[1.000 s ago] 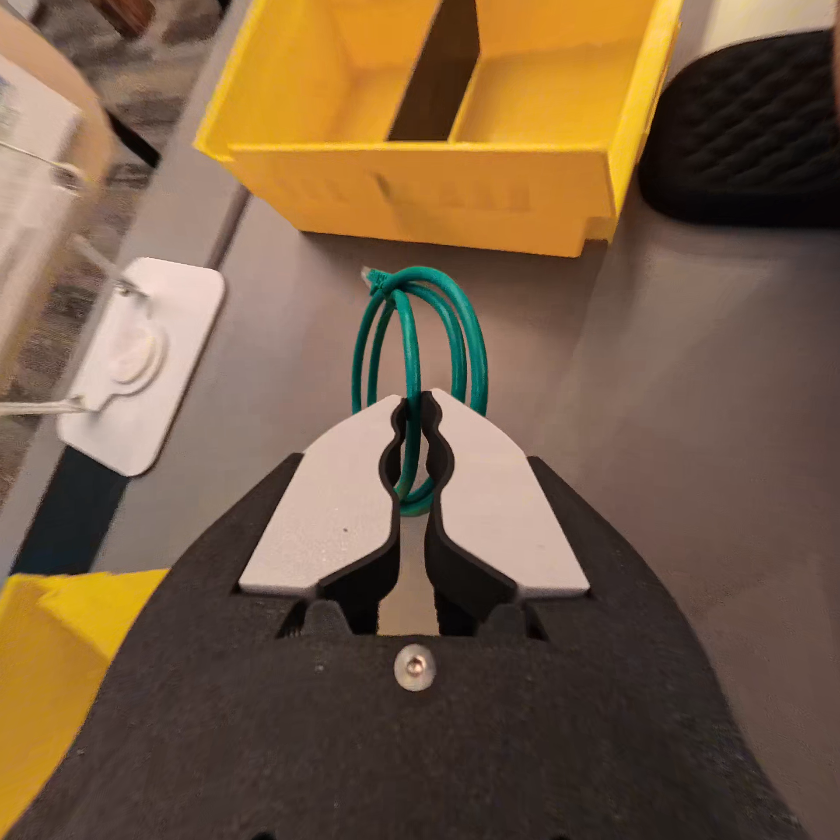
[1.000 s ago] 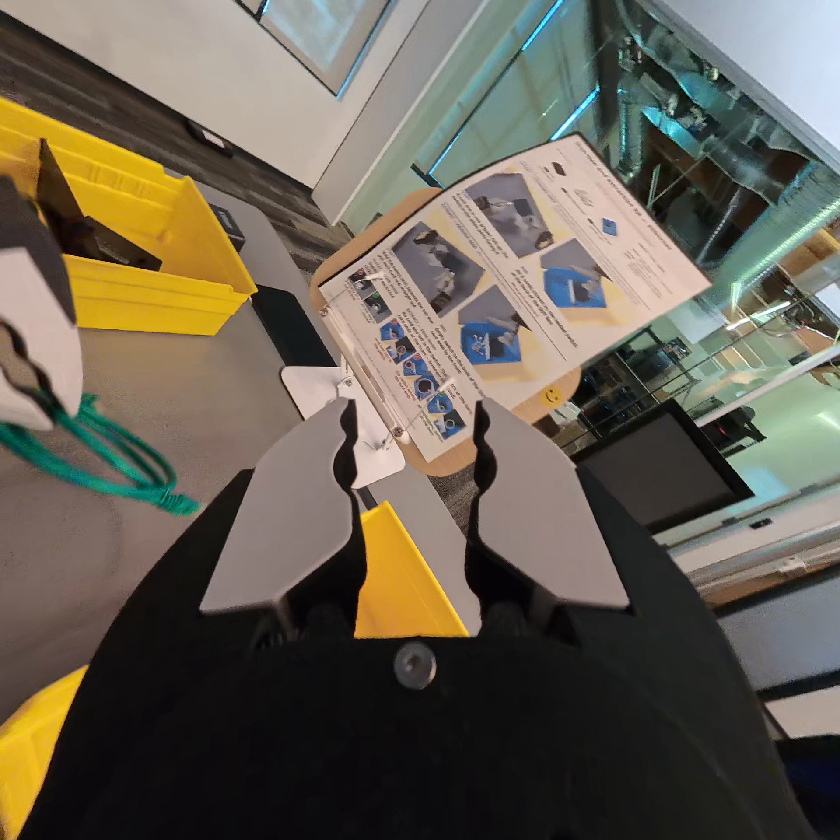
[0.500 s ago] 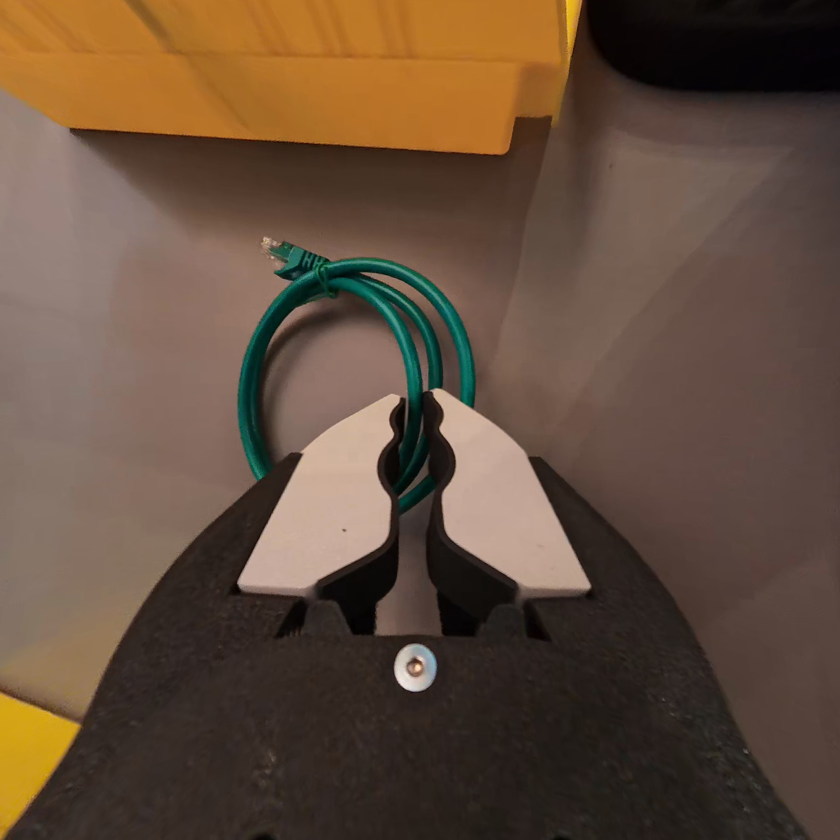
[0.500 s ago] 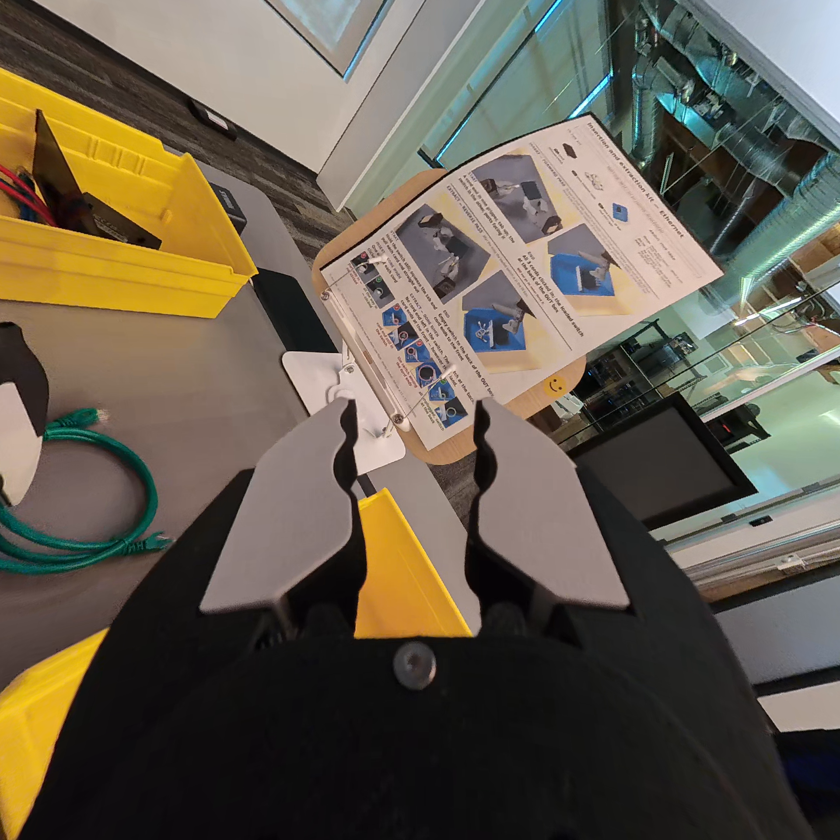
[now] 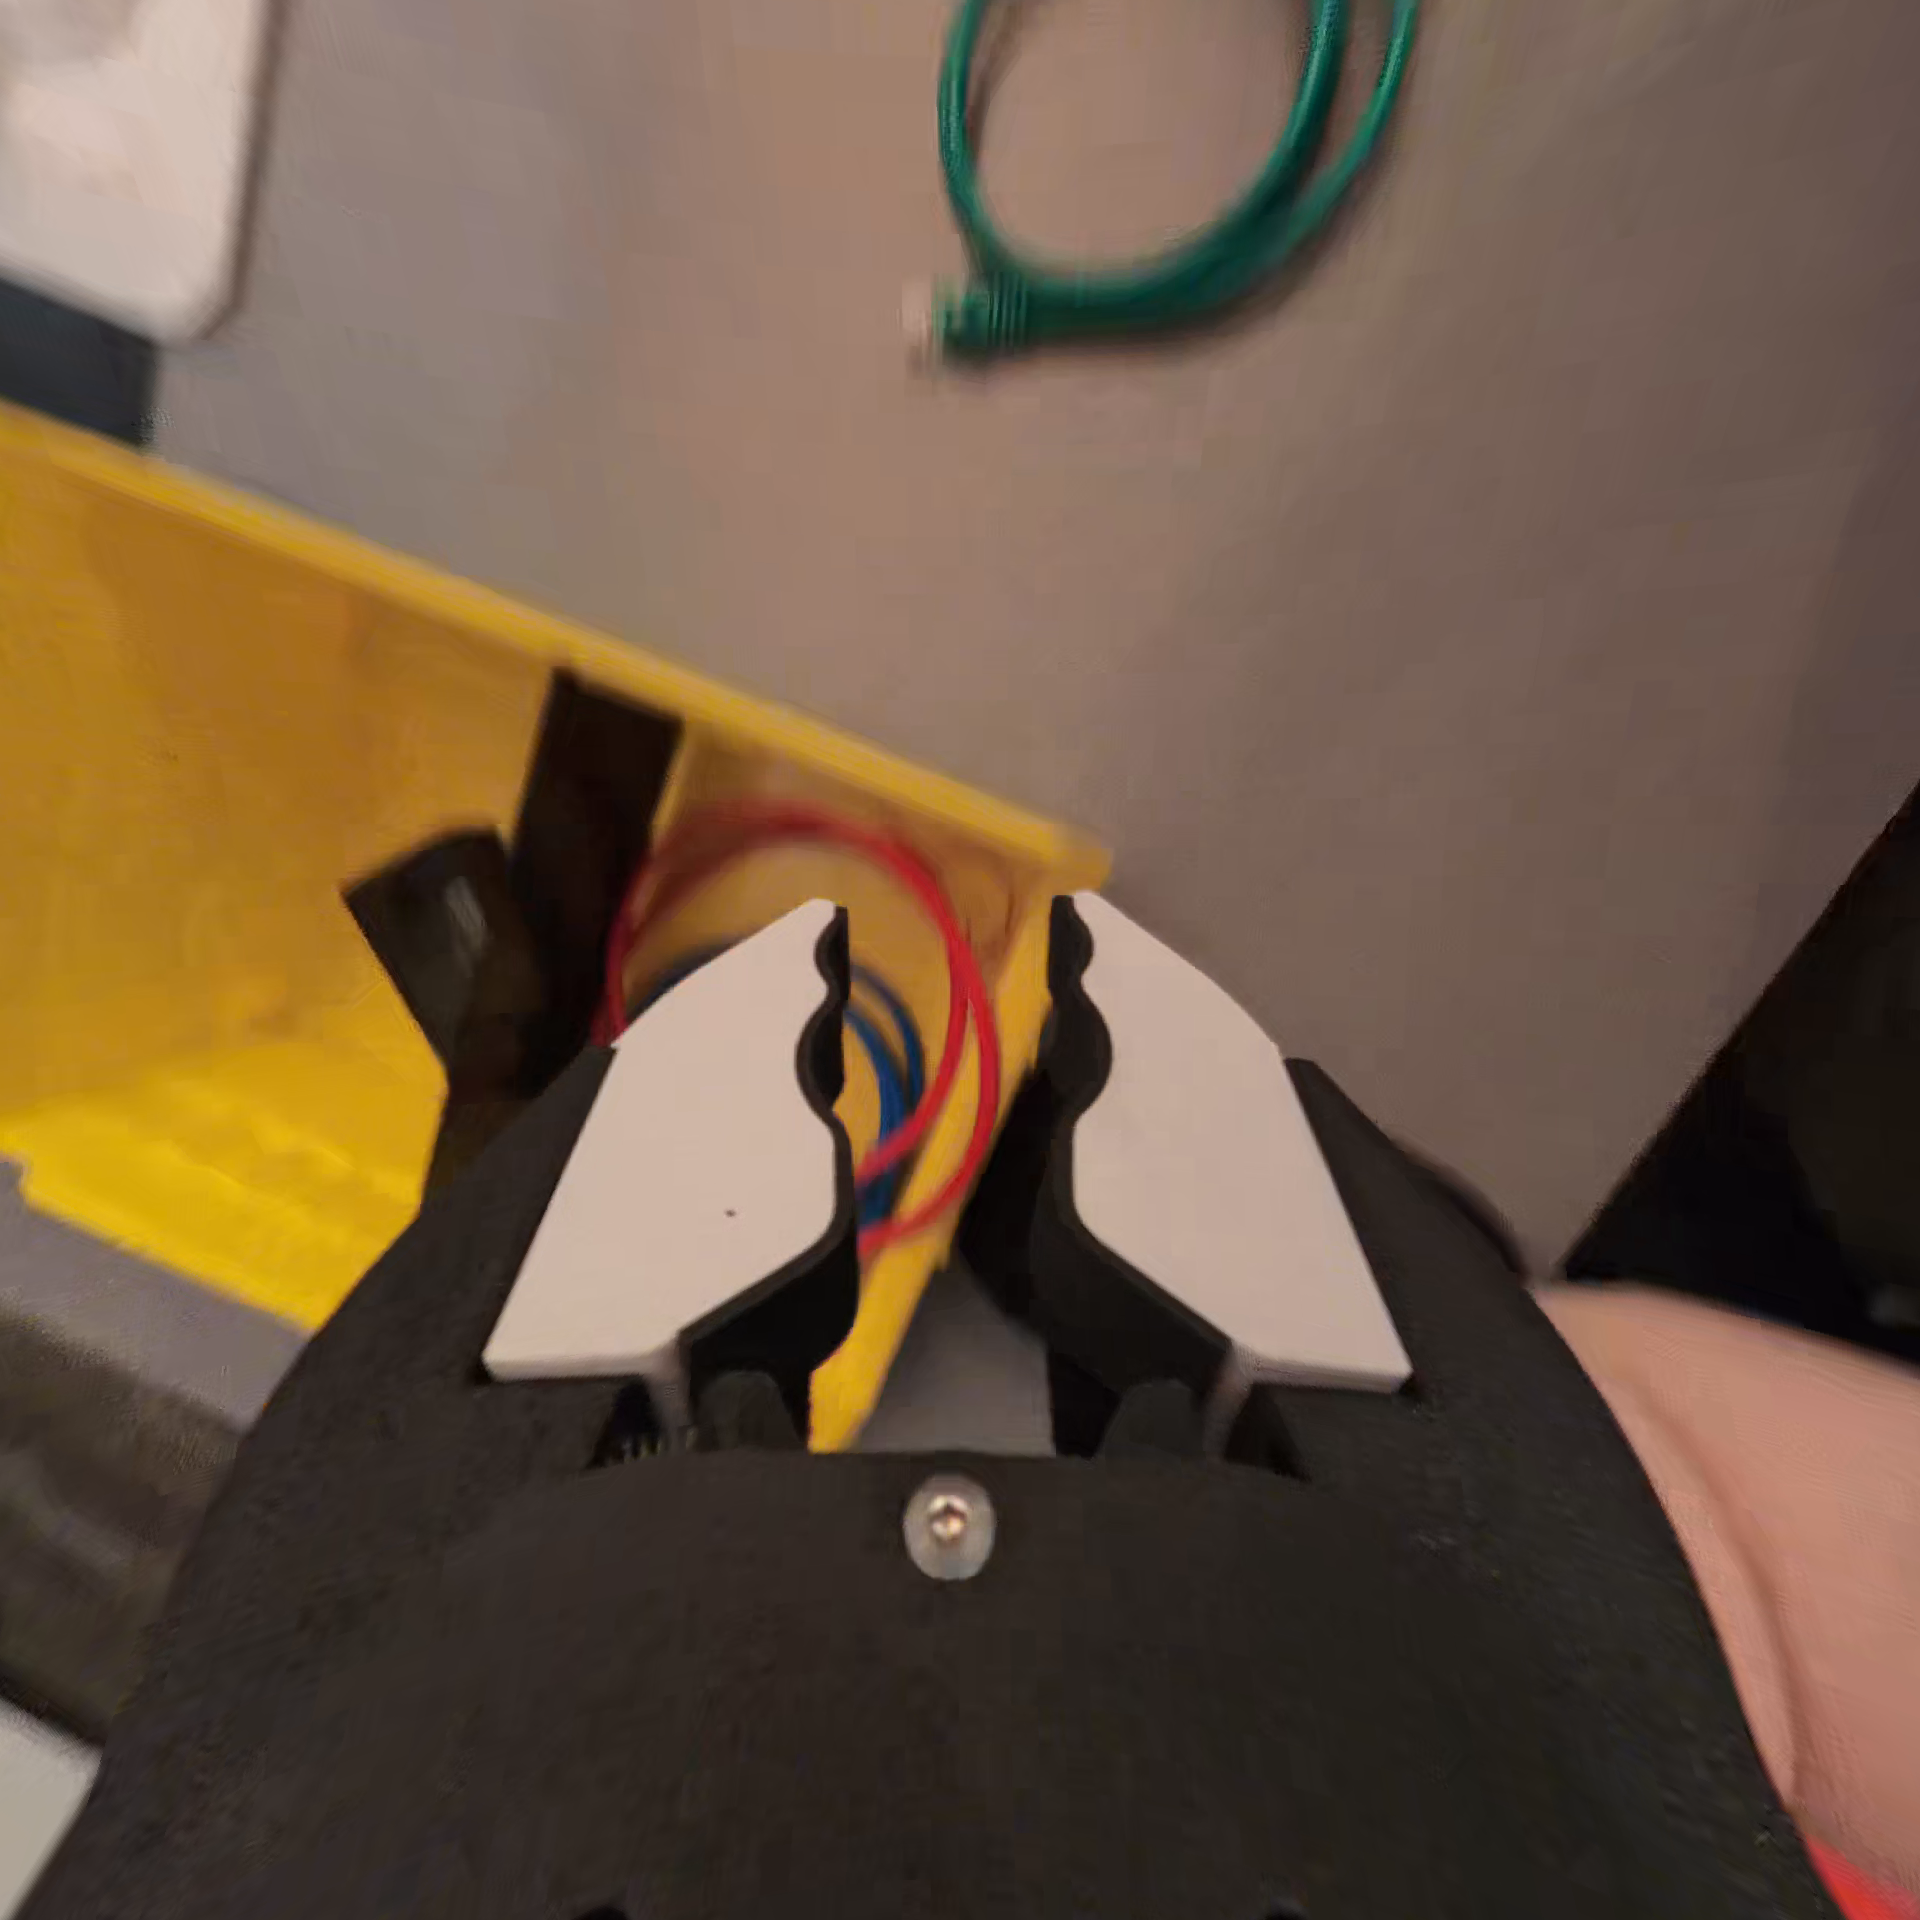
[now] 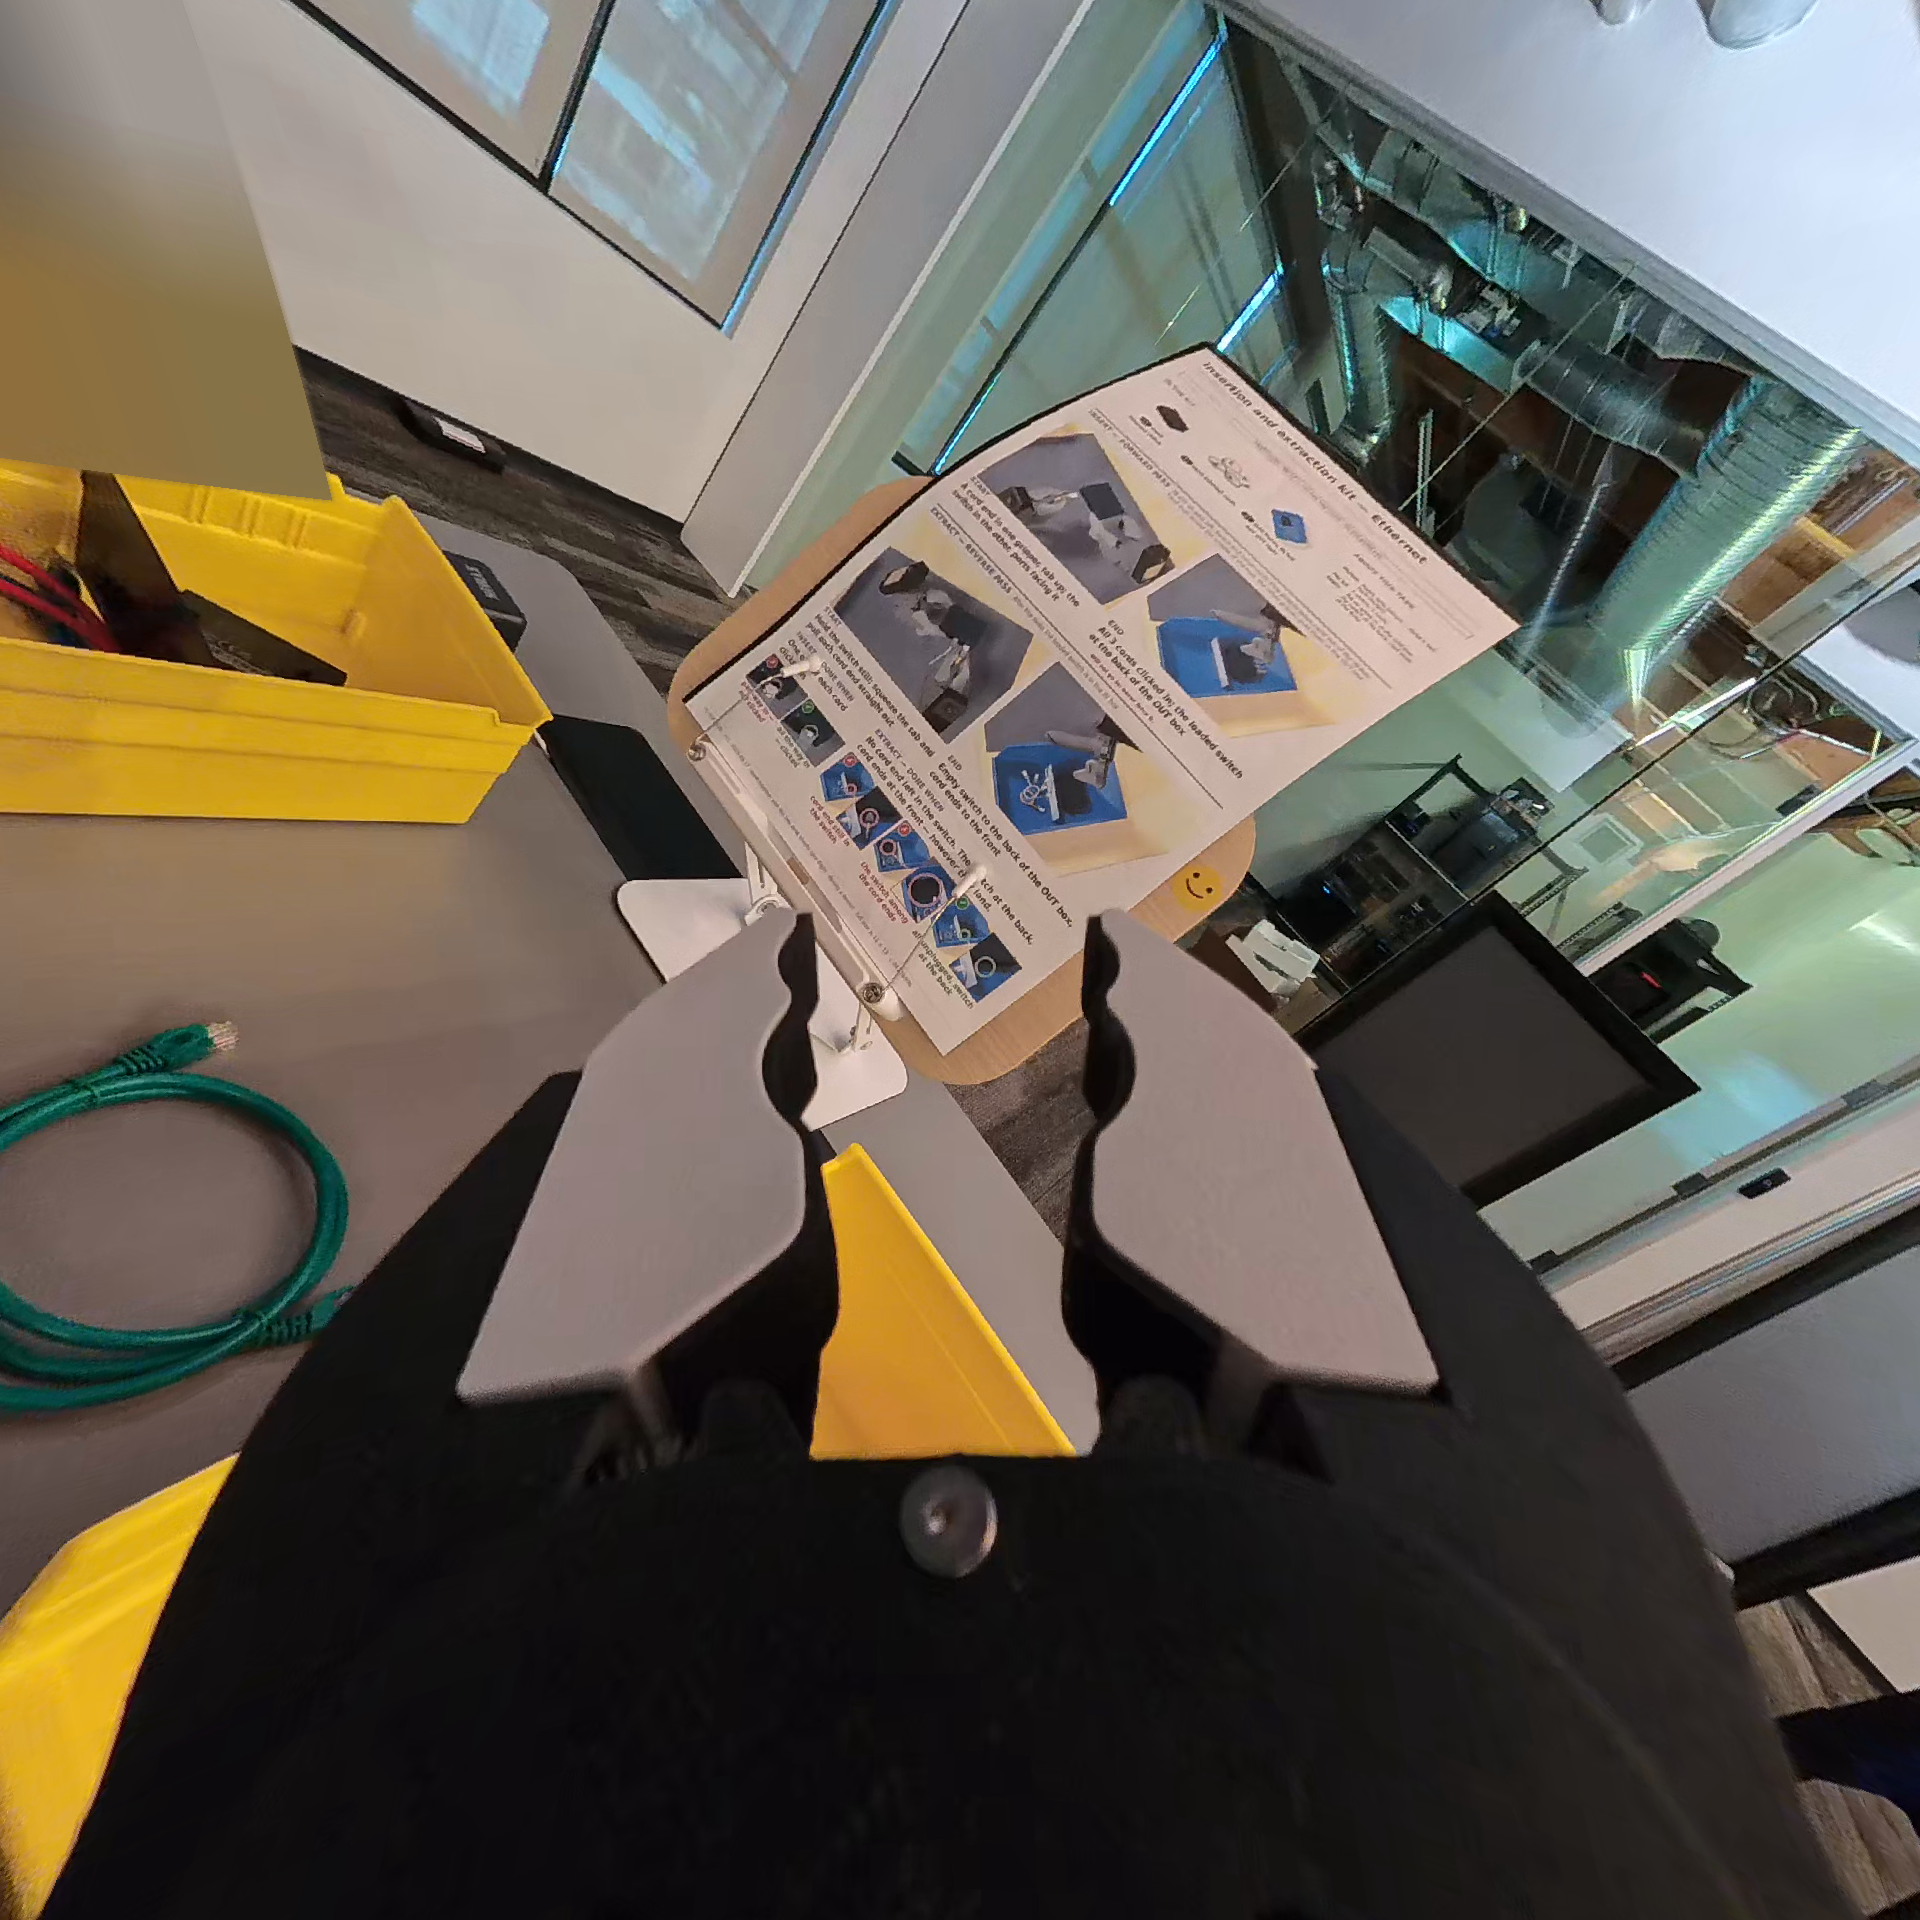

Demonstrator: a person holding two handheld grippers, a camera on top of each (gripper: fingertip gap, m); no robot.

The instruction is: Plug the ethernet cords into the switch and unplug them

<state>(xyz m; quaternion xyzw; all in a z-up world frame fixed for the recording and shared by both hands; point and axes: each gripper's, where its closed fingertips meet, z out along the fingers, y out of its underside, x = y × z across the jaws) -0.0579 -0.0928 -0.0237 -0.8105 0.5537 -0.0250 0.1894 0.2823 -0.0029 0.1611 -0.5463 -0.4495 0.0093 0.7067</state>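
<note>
Left gripper (image 5: 945,997) open and empty, poised over the corner of the yellow plastic bin (image 5: 260,914); jaws parted above a coiled red cord (image 5: 961,997) and a blue cord (image 5: 894,1049) lying inside that bin. Coiled green ethernet cord (image 5: 1174,281) flat on the grey tabletop (image 5: 1351,727), well beyond the bin's far wall, plug end toward the bin. Black slab in the bin (image 5: 457,935), leaning beside the black divider (image 5: 592,821), probably the switch, though too blurred to be sure.

Likely step: fetching the next cord from the bin. Best done by dropping straight down inside the wall and closing on a single strand of the red loop, near its plug if findable, so as not to drag the blue coil along.

Tight quarters: bin corner wall right between the jaws, divider close on the other side. Plenty of bare tabletop beyond the bin for setting things down.

Right gripper (image 6: 940,997) open and empty, raised off the table edge, toward a printed sheet on a wooden stand (image 6: 1091,727).
</note>
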